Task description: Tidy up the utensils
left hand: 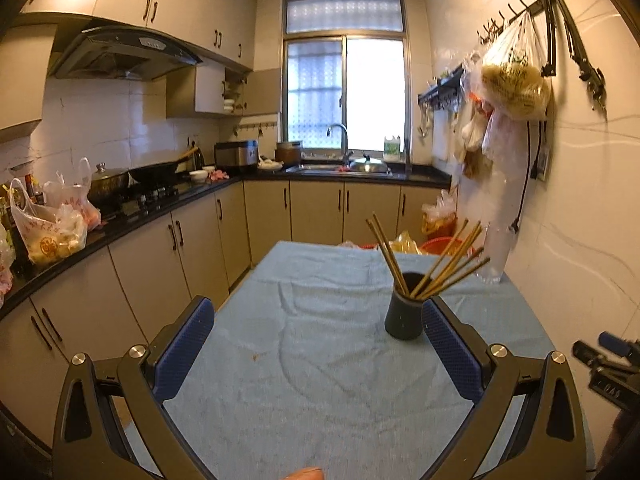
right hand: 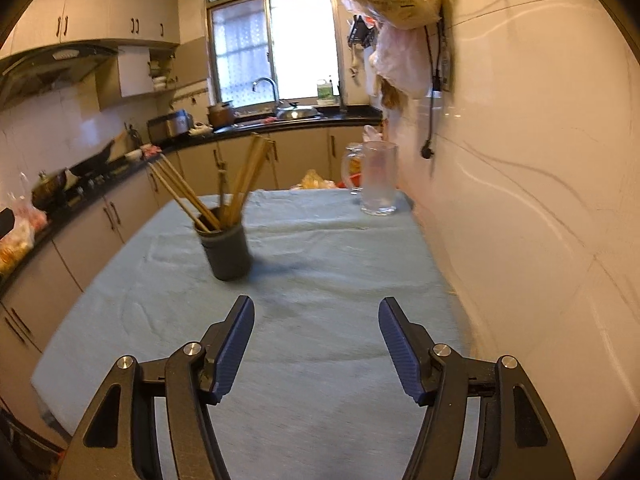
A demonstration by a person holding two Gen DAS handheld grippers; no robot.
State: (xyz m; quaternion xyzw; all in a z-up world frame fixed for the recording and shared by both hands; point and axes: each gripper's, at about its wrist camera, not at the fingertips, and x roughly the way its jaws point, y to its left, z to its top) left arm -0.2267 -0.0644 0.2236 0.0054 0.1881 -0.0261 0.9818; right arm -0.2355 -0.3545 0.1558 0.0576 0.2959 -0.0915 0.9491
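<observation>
**On the blue-clothed table: both grippers empty, chopstick cup still standing**

On the table covered with a pale blue wrinkled cloth (left hand: 320, 360), the dark grey round cup (left hand: 404, 312) stands upright, holding a loose fan of tan wooden chopsticks (left hand: 440, 256) that lean out both ways. The left gripper (left hand: 320, 312) has its jaws spread as wide as they go, nothing between the pads; the cup sits just beside its right-hand pad (left hand: 452, 352), touching or not I cannot tell. The right gripper (right hand: 316, 320) is also open and empty, over bare cloth, with the cup ahead and to its left, apart.

Risks, as I judge them:
- The cup is off-centre in the left jaws; closing from here could shove or tip it instead of clamping it, spilling the sticks.
- The splayed chopsticks stick out far; a finger coming in high could catch one and lever the cup over.
- The cloth is loose, so a dragged cup may bunch it.
- The clear glass handled mug (right hand: 376, 180) near the wall at the far edge could be knocked by a wide swing.

View differences: the right wrist shows the glass mug whole and the gap between cup and right gripper; the left wrist shows only the mug's lower part, but gives the cup's closeness to the left pad, plus the tip of the other gripper at its right edge.
</observation>
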